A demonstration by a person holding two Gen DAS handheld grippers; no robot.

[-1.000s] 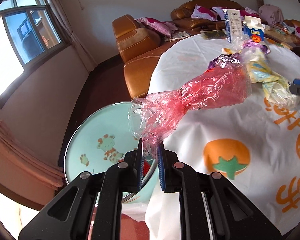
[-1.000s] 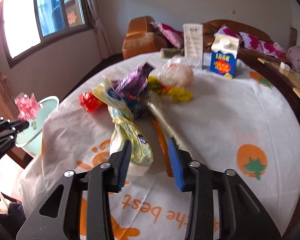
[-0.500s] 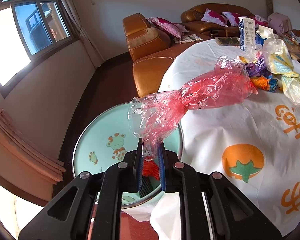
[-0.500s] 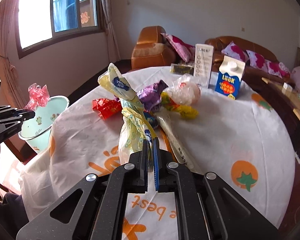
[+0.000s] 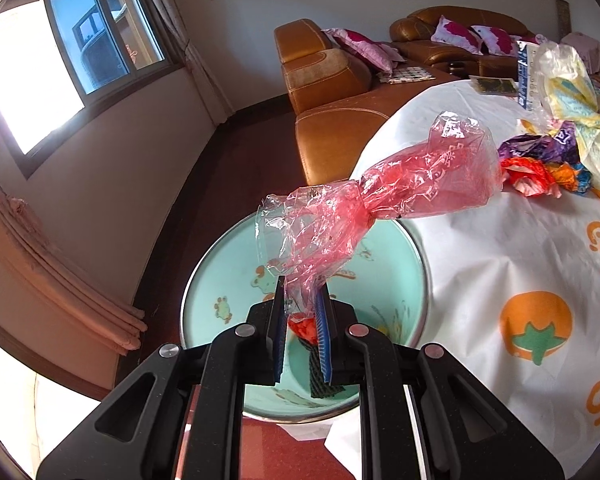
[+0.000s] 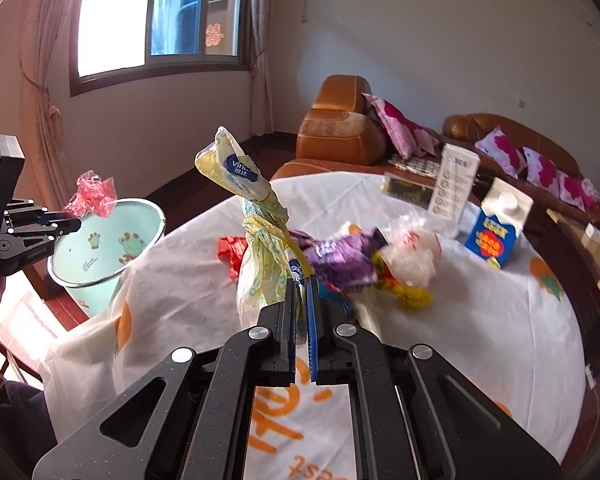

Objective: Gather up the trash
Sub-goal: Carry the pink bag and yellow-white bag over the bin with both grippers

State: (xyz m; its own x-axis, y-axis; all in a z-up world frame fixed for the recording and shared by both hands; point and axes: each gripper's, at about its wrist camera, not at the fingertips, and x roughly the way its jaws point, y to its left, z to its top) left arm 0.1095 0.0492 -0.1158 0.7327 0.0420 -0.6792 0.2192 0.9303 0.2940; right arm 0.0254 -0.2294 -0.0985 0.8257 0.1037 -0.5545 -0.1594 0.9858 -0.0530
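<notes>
My left gripper [image 5: 302,312], low and centre in its own view, is clamped on the tail of a red cellophane wrapper [image 5: 380,204], which fans up and to the right across the frame. Directly beneath the jaws sits the mint-green bin [image 5: 204,280], a scrap of red already lying at its bottom; in the right-wrist view the same bin [image 6: 100,248] stands at middle left, just beside the table edge, with the wrapper [image 6: 94,196] above its rim.

My right gripper [image 6: 300,304], bottom centre of its view, is closed on a yellow-green tissue pack wrapper [image 6: 260,248] that stands up from the pile toward the upper middle of the frame. The rest of the trash, including a purple wrapper [image 6: 344,256] and a red one [image 6: 230,250], lies on the white tablecloth [image 6: 480,320] at centre.

My judgement: the left hand is at the drop. The wrapper's long end leans out toward the table, so I would bring the jaws lower and deeper over the bin's mouth before letting go, lest the light film drift onto the rim or the cloth. The right hand should lift its pack clear of its neighbours before carrying it left.
</notes>
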